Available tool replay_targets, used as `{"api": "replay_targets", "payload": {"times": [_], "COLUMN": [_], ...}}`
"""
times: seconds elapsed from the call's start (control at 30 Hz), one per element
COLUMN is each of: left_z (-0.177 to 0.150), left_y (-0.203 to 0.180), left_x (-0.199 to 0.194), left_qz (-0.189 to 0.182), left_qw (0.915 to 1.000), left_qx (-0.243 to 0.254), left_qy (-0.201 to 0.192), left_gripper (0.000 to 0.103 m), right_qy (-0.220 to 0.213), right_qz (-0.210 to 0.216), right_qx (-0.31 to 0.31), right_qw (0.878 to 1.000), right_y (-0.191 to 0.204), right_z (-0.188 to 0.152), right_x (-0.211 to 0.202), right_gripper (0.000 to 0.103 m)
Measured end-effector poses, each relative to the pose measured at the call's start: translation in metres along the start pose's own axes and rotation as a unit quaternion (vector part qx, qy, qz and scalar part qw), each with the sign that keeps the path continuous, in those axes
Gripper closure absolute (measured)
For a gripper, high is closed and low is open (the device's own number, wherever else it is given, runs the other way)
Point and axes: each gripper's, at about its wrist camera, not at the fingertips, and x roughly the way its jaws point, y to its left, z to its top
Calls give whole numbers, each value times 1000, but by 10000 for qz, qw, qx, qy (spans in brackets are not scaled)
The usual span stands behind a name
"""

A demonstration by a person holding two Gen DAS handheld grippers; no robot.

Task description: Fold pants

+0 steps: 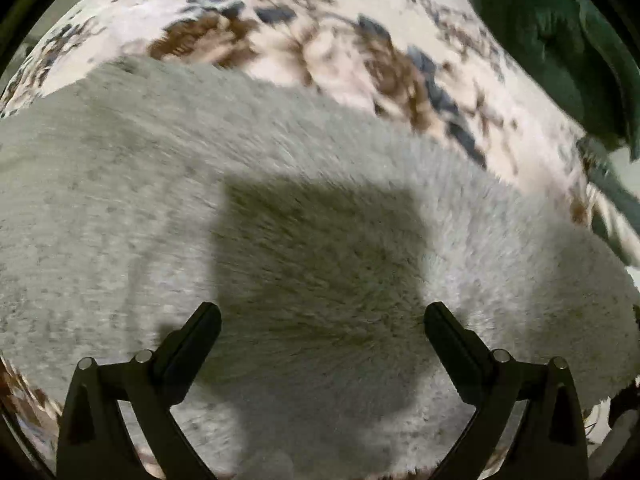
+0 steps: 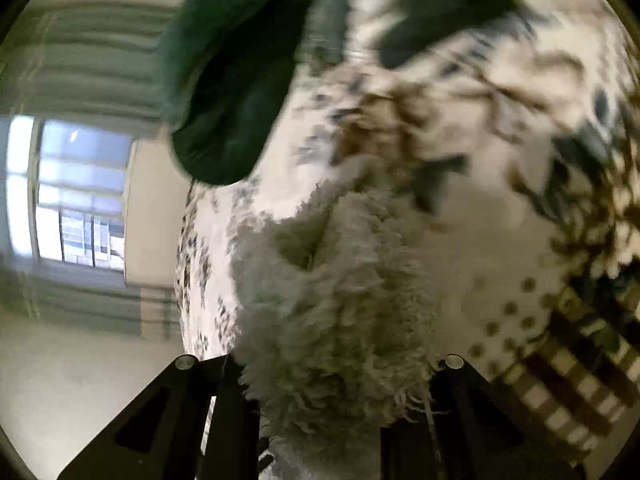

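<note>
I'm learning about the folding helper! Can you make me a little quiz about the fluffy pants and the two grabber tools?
1. True or false: the left tool is open above the fluffy white pants.
2. What is bunched between the fingers of the right tool? A) a dark green cushion B) the fluffy white pants C) a curtain
3. Fill in: the pants lie on a bedspread with brown and ____ patches.

Key:
1. True: its fingers stand wide apart, with nothing between them.
2. B: shaggy white fabric fills the gap. The dark green cushion lies farther off.
3. Blue (a greyish blue).
</note>
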Motion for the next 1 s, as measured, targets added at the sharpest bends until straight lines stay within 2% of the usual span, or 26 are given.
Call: {"api": "replay_targets", "payload": {"times": [0.1,0.2,0.3,0.4,0.47,0.5,0.53,0.57,0.6,0.63,0.67,0.7,0.73,0.8,0.83,0.9,1.0], "left_z": [4,0,6,-5,-15,-19,-23,-28,-33,-36,-41,-44,-49,-55,-57,-60,-59], "left_y": [27,69,118,171,211,222,238,255,267,279,293,304,312,325,329,332,329], "left_x": [-22,-48,-67,-86,-96,-98,-99,-98,-98,-97,-96,-97,-97,-99,-100,-103,-101], "left_qz": [-20,-13,58,125,389,474,589,742,822,881,906,914,915,908,897,835,753], "left_qw": [9998,9986,9961,9925,9897,9888,9874,9854,9839,9820,9797,9781,9765,9743,9735,9728,9726], "left_qx": [-140,-402,-754,-1105,-1269,-1309,-1367,-1448,-1515,-1613,-1744,-1835,-1923,-2039,-2080,-2140,-2177], "left_qy": [-157,-339,-447,-504,-538,-540,-527,-501,-481,-443,-389,-359,-337,-301,-299,-288,-302], "left_gripper": [0,0,0,0,0,0,0,0,0,0,0,0,0,0,0,0,0], "right_qy": [92,374,806,1408,1746,2067,2235,2448,2730,2993,3303,3610,3707,3759,3615,3318,3259], "right_qz": [-28,-114,-268,-401,-625,-834,-1007,-1266,-1449,-1539,-1526,-1235,-894,-354,-314,-615,-1207], "right_qx": [-609,-1311,-2074,-2596,-3035,-3318,-3520,-3769,-3954,-4042,-4030,-3833,-3624,-3254,-3130,-2987,-2606], "right_qw": [9981,9906,9746,9546,9346,9166,9033,8843,8649,8505,8398,8411,8505,8669,8777,8927,9007], "right_y": [56,114,164,193,201,201,199,197,194,193,193,195,200,210,214,214,200], "right_z": [-22,-64,-122,-192,-240,-274,-294,-318,-342,-359,-372,-377,-375,-359,-345,-321,-297], "right_x": [-3,7,35,80,113,138,151,167,181,190,194,192,185,169,162,159,179], "right_gripper": [86,86,86,86,86,86,86,85,81,78,65,52,47,42,40,34,34]}}
